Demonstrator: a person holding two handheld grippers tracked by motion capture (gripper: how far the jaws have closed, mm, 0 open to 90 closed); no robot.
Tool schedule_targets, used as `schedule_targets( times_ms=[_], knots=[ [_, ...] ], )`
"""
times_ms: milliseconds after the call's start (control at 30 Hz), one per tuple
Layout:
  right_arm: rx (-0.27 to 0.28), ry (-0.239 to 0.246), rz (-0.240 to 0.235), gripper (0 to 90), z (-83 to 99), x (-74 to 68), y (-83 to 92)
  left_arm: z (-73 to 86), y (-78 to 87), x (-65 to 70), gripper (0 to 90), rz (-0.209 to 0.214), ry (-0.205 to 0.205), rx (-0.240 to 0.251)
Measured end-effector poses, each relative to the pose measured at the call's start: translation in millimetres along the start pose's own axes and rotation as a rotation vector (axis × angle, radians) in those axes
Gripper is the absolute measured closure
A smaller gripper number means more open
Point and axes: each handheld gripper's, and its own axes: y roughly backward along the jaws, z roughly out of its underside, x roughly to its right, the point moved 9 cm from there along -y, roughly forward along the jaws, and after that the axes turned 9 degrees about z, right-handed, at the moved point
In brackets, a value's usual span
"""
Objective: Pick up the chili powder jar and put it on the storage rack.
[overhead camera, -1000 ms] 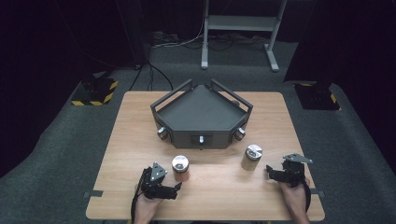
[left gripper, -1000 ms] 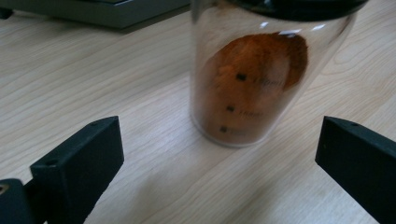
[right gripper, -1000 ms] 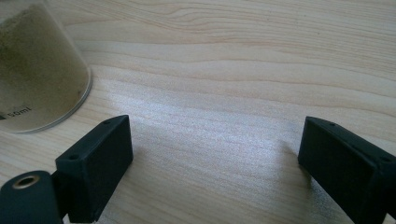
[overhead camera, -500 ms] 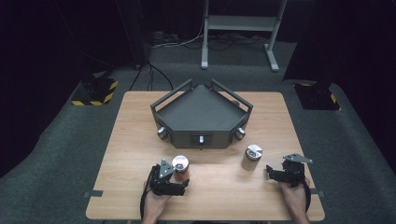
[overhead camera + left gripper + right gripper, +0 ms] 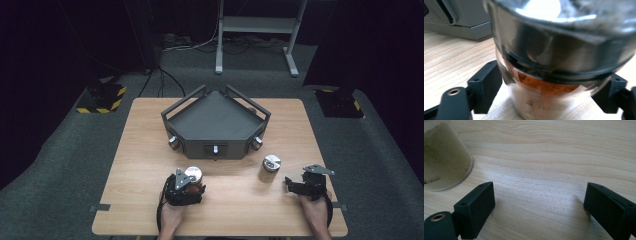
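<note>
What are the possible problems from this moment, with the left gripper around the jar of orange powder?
1. The left gripper has just been closing on the orange spice jar; its pads sit low on smooth glass, under the heavy metal lid, so the jar might slip or tip when lifted.
2. The right gripper is open beside the second jar, and a careless move could knock it over.

Lab or test studio: wooden counter (image 5: 150, 150) on grey carpet (image 5: 60, 165), black-curtained surroundings, hazard-striped floor weights (image 5: 102, 100), metal stand legs (image 5: 255, 35), loose cables (image 5: 190, 45) behind.
</note>
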Motion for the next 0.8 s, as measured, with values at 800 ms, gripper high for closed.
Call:
schedule_targets(
  times_ms=[800],
  knots=[
    [0.000,0.000,0.000,10.0,0.0,0.0,0.0,-1.6,-1.7,4.1,30.0,-0.018,-0.011,-0.010]
  ],
)
